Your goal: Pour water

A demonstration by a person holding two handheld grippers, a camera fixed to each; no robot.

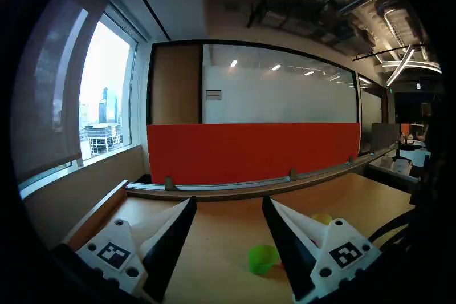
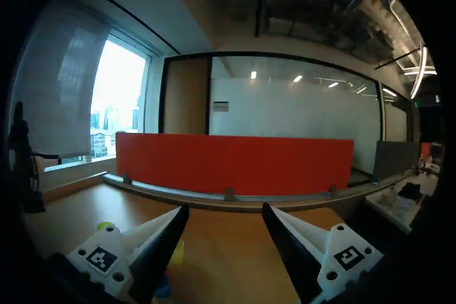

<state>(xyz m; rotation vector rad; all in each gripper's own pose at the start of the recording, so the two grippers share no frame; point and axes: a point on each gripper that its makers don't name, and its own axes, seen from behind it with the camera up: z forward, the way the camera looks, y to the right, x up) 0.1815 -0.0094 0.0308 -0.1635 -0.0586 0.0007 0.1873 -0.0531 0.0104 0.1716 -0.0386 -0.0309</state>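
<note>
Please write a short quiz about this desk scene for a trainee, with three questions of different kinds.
1. True or false: the left gripper is shut on the green cup.
2. In the left gripper view, which cup is nearer the camera: A, the green cup; B, the yellow cup?
3. Fill in: behind the desk stands a ___ divider panel.
Key: 1 false, it is open; 2 A; 3 red.

No writing could be read; the small sign (image 1: pixel 214 94) on the far wall (image 1: pixel 285 96) was too blurred.
</note>
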